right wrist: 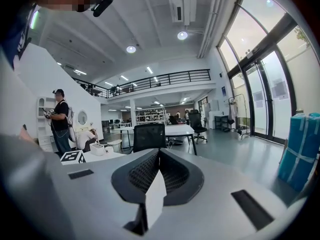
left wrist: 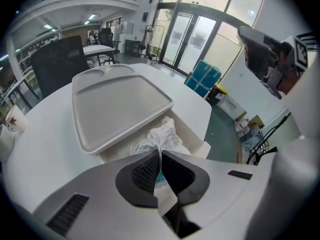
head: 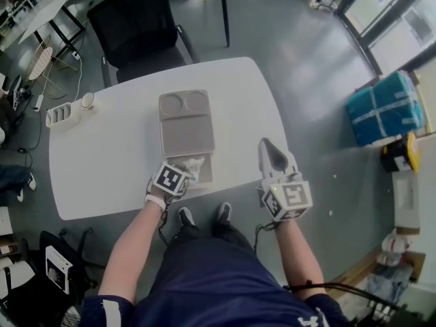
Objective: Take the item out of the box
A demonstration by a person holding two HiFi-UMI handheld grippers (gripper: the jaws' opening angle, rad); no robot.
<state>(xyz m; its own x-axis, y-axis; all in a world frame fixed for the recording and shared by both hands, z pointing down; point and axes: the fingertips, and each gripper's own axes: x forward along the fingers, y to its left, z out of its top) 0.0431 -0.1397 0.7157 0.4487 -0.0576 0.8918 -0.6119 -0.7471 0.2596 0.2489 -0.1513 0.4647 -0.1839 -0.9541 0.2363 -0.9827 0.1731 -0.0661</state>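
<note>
An open beige box sits mid-table, its lid point(head: 187, 121) folded back away from me and its shallow base point(head: 207, 174) at the near end. A crumpled white plastic packet point(head: 193, 163) lies in the base. My left gripper point(head: 187, 174) reaches into the base and is shut on the packet. In the left gripper view a thin fold of the packet point(left wrist: 161, 135) is pinched where the left gripper point(left wrist: 160, 159) closes, beside the lid point(left wrist: 117, 106). My right gripper point(head: 268, 146) hovers over the table's right edge, lifted and shut with nothing in it; the right gripper point(right wrist: 158, 156) faces the room.
The white table point(head: 116, 162) carries a small white holder point(head: 63, 116) with a cup point(head: 87, 101) at its far left. A black office chair point(head: 139, 26) stands behind the table. A teal wrapped bundle point(head: 388, 107) rests on the floor to the right.
</note>
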